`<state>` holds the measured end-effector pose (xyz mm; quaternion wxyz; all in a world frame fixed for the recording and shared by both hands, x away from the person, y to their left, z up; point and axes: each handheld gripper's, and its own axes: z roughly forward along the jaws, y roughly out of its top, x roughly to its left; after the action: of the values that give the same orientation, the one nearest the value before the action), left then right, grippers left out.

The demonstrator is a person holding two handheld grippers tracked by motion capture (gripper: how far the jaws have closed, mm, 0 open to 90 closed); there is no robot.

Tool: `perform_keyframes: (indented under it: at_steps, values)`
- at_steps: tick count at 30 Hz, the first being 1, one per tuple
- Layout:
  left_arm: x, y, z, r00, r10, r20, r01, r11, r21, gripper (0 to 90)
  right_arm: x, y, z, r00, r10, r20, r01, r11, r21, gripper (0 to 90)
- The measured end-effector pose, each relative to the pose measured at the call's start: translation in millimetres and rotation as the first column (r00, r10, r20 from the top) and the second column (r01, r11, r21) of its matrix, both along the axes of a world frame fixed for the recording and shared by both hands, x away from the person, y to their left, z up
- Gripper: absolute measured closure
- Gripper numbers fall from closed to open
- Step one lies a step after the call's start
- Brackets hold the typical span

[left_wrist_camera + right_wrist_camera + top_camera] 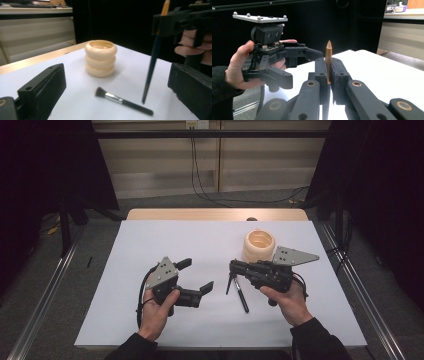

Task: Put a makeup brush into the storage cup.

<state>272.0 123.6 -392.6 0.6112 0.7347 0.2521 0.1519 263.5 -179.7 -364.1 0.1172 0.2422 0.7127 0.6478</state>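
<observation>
High view showed the right gripper point(231, 271) clamped on a brush point(153, 60) beside the holder point(259, 246); the left gripper point(196, 275) stood wide open. Judged risk: thin handle pivoting between pads; second brush point(123, 101) lay near the holder.

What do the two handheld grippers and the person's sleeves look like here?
Both the left gripper and the right gripper are matte black with two blocky jaws and brass-coloured pivot pins. Each carries a grey three-cornered plate with small studs on top. A black cable trails from each. The person wears dark long sleeves.
</observation>
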Motion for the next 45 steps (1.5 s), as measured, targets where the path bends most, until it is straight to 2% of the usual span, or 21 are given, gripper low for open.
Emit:
perform_keyframes:
  at_steps: [1, 2, 4, 8, 9, 11, 12, 15, 17, 19, 21, 28, 29, 30, 32, 34, 35, 40, 45]
  values:
    - [-0.4, 4.7, -0.6, 1.0, 0.003, -0.006, -0.003, 1.0, 0.005, 1.7, 0.1, -0.2, 0.0, 1.0, 0.0, 0.002, 0.0, 1.0, -0.002, 84.2]
    - [-0.8, 6.5, -1.6, 1.0, 0.003, -0.008, -0.003, 0.9999, -0.009, 1.7, 0.0, -0.5, 0.2, 1.0, -0.005, 0.002, 0.005, 1.0, -0.006, 84.2]
    - [-2.1, 13.1, -2.7, 0.9998, 0.021, -0.002, -0.021, 0.9998, 0.005, 1.7, 0.6, -1.2, -0.1, 1.0, -0.003, 0.002, 0.003, 1.0, -0.006, 84.2]
    - [-3.8, 22.4, -6.4, 0.9992, 0.04, 0.003, -0.04, 0.9991, -0.009, 1.7, 1.9, -2.9, -0.6, 0.9999, -0.012, 0.001, 0.012, 1.0, -0.006, 84.2]
    - [-4.2, 24.7, -7.6, 0.9989, 0.048, 0.004, -0.048, 0.9989, 0.003, 1.7, 1.9, -3.2, -0.6, 0.9999, -0.015, 0.001, 0.015, 1.0, -0.006, 84.2]
    - [-4.2, 30.2, -8.9, 0.999, 0.045, 0.001, -0.045, 0.9989, 0.011, 1.7, 2.6, -4.2, -0.5, 0.9998, -0.02, 0.002, 0.02, 1.0, -0.004, 84.2]
    - [-5.2, 31.7, -9.6, 0.9988, 0.05, -0.004, -0.05, 0.9988, 0.001, 1.7, 3.2, -5.0, -0.4, 0.9997, -0.023, 0.005, 0.023, 1.0, -0.01, 84.2]
    - [-7.4, 37.7, -11.9, 0.9983, 0.057, 0.006, -0.057, 0.9982, 0.015, 1.7, 4.4, -7.8, -1.1, 0.9994, -0.033, 0.003, 0.033, 0.999, -0.012, 84.2]
    - [-9.4, 42.3, -14.6, 0.9986, 0.053, -0.001, -0.053, 0.9986, 0.006, 1.7, 5.6, -11.2, -1.1, 0.999, -0.045, 0.002, 0.045, 0.999, -0.011, 84.2]
    - [-11.8, 47.0, -17.1, 0.9985, 0.052, 0.015, -0.053, 0.9982, 0.029, 1.7, 7.0, -15.5, -0.8, 0.9983, -0.059, 0.001, 0.059, 0.998, -0.01, 84.2]
    - [-14.4, 50.3, -19.0, 0.9985, 0.053, 0.011, -0.053, 0.9981, 0.031, 1.7, 8.2, -19.6, -0.6, 0.9975, -0.071, 0.0, 0.071, 0.997, -0.007, 84.2]
    - [-22.2, 62.9, -24.5, 0.9972, 0.074, 0.014, -0.074, 0.9964, 0.04, 1.7, 11.9, -31.3, -1.6, 0.994, -0.109, -0.005, 0.109, 0.994, -0.006, 84.2]
    - [-23.1, 64.2, -25.7, 0.9967, 0.08, 0.009, -0.081, 0.9964, 0.027, 1.7, 11.9, -32.9, -1.5, 0.9928, -0.119, -0.007, 0.119, 0.993, -0.007, 84.2]
    - [-23.6, 66.6, -26.3, 0.9966, 0.082, 0.013, -0.082, 0.9956, 0.045, 1.7, 12.2, -34.7, -1.3, 0.9925, -0.122, -0.005, 0.122, 0.992, -0.009, 84.2]
    - [-25.0, 70.4, -29.8, 0.9968, 0.079, 0.012, -0.079, 0.9959, 0.045, 1.7, 13.1, -38.7, -1.3, 0.9914, -0.131, -0.003, 0.131, 0.991, -0.008, 84.2]
    - [-27.5, 74.0, -32.4, 0.9956, 0.092, 0.014, -0.093, 0.9938, 0.061, 1.7, 14.5, -42.3, -1.5, 0.9897, -0.143, -0.006, 0.143, 0.99, -0.012, 84.2]
    - [-28.2, 75.8, -33.3, 0.9964, 0.084, 0.012, -0.085, 0.9946, 0.06, 1.7, 15.4, -44.0, -1.8, 0.9885, -0.151, -0.01, 0.151, 0.988, -0.014, 84.2]
    - [-31.7, 83.2, -36.6, 0.9939, 0.111, 0.001, -0.111, 0.9929, 0.044, 1.7, 18.6, -51.5, -1.5, 0.9855, -0.169, -0.011, 0.169, 0.985, -0.011, 84.2]
    - [-32.8, 89.1, -40.8, 0.9923, 0.124, -0.009, -0.123, 0.9914, 0.046, 1.7, 24.5, -57.3, -2.8, 0.9808, -0.195, -0.005, 0.194, 0.98, -0.047, 84.2]
